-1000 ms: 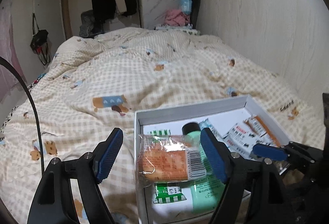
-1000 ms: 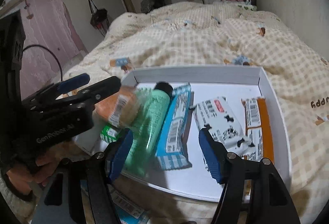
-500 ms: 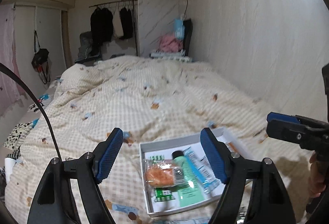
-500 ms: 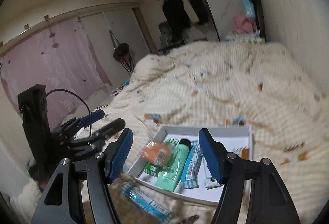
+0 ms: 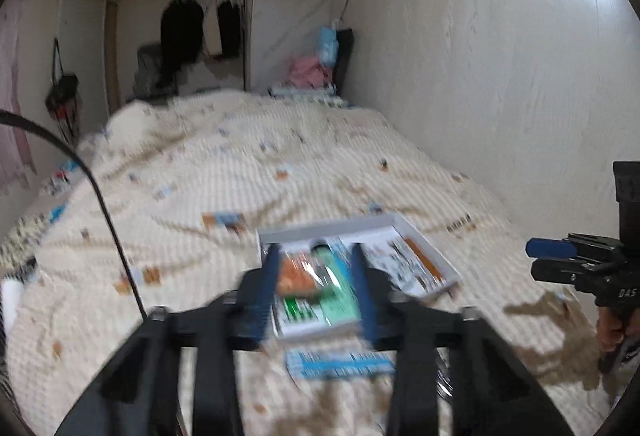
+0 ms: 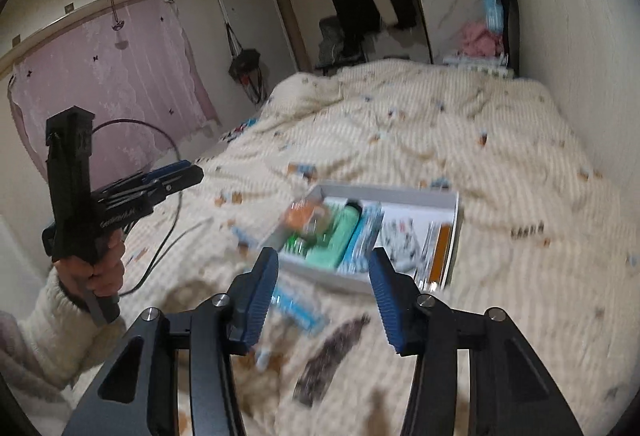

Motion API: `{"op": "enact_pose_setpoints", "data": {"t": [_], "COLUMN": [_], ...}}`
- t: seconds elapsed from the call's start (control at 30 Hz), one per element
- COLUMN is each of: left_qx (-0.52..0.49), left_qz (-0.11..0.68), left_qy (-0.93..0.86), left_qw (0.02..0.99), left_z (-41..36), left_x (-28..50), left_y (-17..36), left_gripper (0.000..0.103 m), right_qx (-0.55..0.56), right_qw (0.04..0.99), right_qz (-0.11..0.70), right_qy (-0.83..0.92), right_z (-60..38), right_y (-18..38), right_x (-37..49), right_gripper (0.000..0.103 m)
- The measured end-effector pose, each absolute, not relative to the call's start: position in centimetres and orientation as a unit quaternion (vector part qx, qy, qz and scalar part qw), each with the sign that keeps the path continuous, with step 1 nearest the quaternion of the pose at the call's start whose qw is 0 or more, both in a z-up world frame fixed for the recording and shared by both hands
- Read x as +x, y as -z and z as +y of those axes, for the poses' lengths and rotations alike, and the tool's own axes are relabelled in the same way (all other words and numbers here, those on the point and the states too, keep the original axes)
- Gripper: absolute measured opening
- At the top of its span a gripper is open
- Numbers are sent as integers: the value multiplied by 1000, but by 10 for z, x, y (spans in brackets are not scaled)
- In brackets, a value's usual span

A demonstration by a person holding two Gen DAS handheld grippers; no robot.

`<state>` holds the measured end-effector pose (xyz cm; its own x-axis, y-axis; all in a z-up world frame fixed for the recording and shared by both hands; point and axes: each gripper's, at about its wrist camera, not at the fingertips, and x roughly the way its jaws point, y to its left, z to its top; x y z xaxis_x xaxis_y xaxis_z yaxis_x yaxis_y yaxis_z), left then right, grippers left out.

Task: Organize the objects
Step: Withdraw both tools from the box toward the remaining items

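The left tool [image 5: 316,292], blurred, is closing, seemingly empty, above the white tray [image 5: 448,268] of packets.

Box [image 6: 458,210] lay on quilt-covered bed [image 6: 460,132], near its front end. In box, left to right: snack pack [image 6: 304,216] atop small packet [image 6: 295,246], tube [image 6: 340,236], wrapped bar [image 6: 366,236], printed sachet [image 6: 402,238], two sachets [image 6: 442,248] along right wall. Outside box, on quilt just before its front wall: another wrapped bar [image 5: 340,363]; nearer camera, dark wrapper [image 6: 330,356]. Wall [image 5: 500,76] ran along bed's right side. Behind bed: clothes rail [image 6: 368,0], pile of clothes [image 6: 482,40] in right corner. Curtain [image 6: 116,76] hung far left.
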<state>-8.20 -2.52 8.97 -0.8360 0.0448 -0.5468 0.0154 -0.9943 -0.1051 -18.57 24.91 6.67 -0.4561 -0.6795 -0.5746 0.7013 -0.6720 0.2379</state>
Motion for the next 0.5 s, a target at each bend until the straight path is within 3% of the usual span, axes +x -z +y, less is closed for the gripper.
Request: {"op": "enact_pose_setpoints", "data": {"t": [0.07,0.3,0.33,0.4,0.5], "left_qx": [-317,-351,-353,-358,-373], "left_qz": [-51,-43,-45,-43,-42], "left_qy": [-946,-932,-931,-929,-922], "left_qw": [32,79,80,84,91], "left_z": [-20,3,5,11,17], "left_x": [-84,-68,-65,-63,-64], "left_y": [-79,-52,-49,-37,-17], "left_gripper": [17,18,22,48,62], "right_qx": [325,332,336,345,337], "right_qw": [423,469,466,467,435], "right_qz": [18,6,11,21,35], "right_qy": [846,818,818,814,834], "right_z": [252,250,248,242,244], "right_y": [-62,-44,-42,-35,-23], "right_x": [-180,-165,-163,-161,-153], "right_gripper": [51,51,51,51,51]}}
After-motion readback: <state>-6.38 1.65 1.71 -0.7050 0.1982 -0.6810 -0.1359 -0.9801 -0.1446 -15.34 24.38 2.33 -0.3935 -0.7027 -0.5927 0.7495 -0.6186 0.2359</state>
